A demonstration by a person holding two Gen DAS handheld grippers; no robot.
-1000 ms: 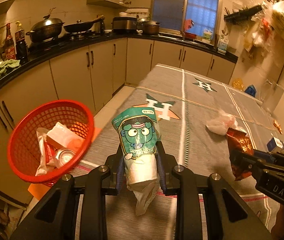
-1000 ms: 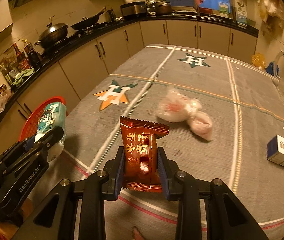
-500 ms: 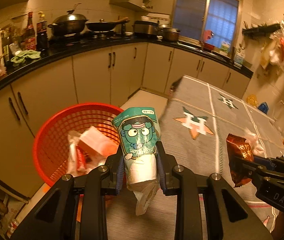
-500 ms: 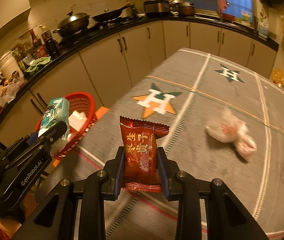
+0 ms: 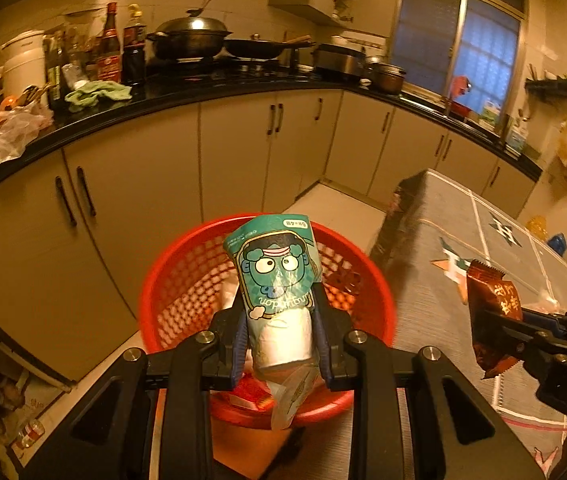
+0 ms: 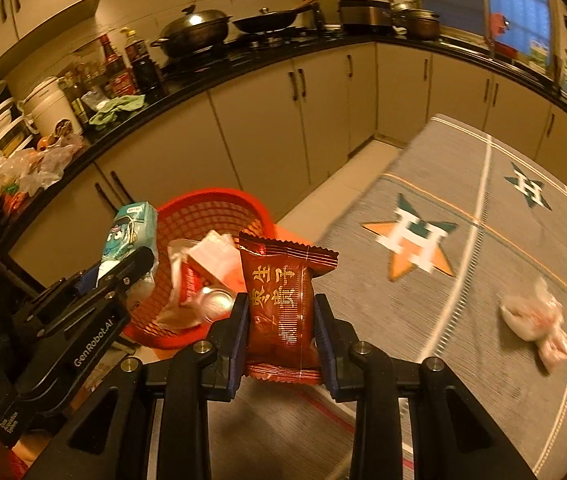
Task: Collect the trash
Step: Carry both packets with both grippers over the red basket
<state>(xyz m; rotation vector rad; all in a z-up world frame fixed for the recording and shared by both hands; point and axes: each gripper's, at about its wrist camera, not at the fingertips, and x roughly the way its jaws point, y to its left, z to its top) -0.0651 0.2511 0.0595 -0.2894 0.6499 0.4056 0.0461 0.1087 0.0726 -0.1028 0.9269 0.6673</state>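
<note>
From the left wrist we see cream cabinets behind a red basket [image 5: 171, 280], beside the grey-clothed table [image 5: 463, 240]. Our left gripper [image 5: 281, 336] pinches a teal cartoon packet [image 5: 273, 272], white below, upright in front of the basket's mouth.

From the right wrist, the basket [image 6: 203, 216] already holds white wrappers, and a crumpled plastic bag [image 6: 535, 320] lies on the table. Our right gripper [image 6: 281, 336] pinches a glossy brown snack packet [image 6: 283, 304] with gold characters, just beside the basket.
</note>
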